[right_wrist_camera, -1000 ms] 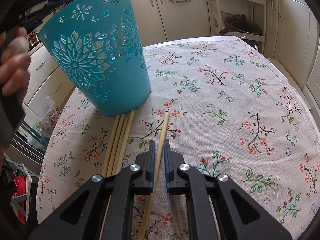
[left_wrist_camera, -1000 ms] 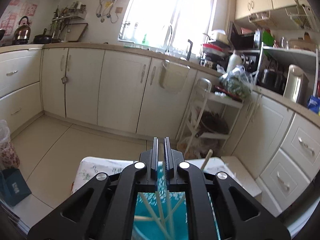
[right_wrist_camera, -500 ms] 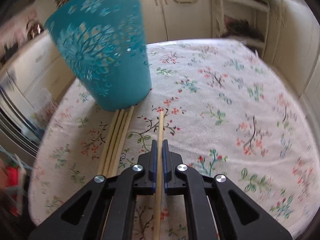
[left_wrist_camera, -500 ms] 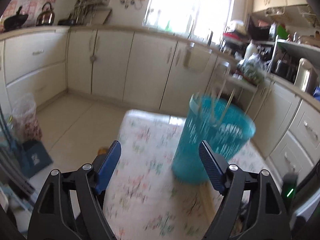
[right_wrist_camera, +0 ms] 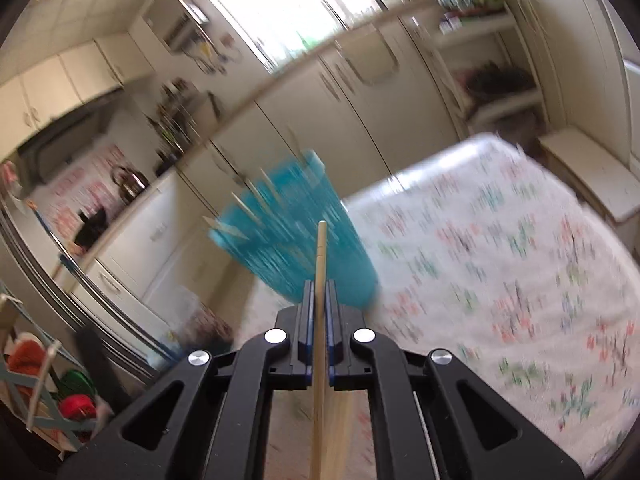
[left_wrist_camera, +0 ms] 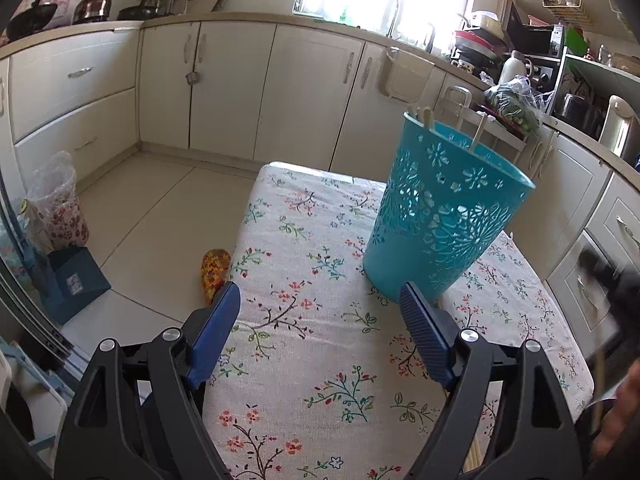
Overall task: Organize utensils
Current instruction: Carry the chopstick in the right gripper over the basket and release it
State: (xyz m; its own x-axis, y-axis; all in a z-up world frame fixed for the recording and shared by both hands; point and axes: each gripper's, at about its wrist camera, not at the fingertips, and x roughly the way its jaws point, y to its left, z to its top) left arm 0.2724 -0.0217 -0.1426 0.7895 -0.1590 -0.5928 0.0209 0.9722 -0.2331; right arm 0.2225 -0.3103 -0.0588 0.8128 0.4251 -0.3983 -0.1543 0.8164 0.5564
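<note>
A teal cut-out basket (left_wrist_camera: 444, 216) stands on the floral tablecloth (left_wrist_camera: 312, 320), with several chopstick tips (left_wrist_camera: 424, 114) poking over its rim. My left gripper (left_wrist_camera: 320, 320) is open and empty, low over the cloth just left of and nearer than the basket. My right gripper (right_wrist_camera: 318, 292) is shut on a wooden chopstick (right_wrist_camera: 320, 264), lifted off the table with its tip pointing at the blurred basket (right_wrist_camera: 296, 244). More chopsticks (right_wrist_camera: 340, 432) lie on the cloth below the right gripper.
Cream kitchen cabinets (left_wrist_camera: 240, 80) run along the back and right. A blue box (left_wrist_camera: 76, 284) and a bagged bin (left_wrist_camera: 60, 204) sit on the floor to the left. A patterned object (left_wrist_camera: 214, 270) lies by the table's left edge.
My left gripper opened, let go over the basket and pulled back left and down. My right gripper shut on one chopstick and lifted it off the cloth, swinging up.
</note>
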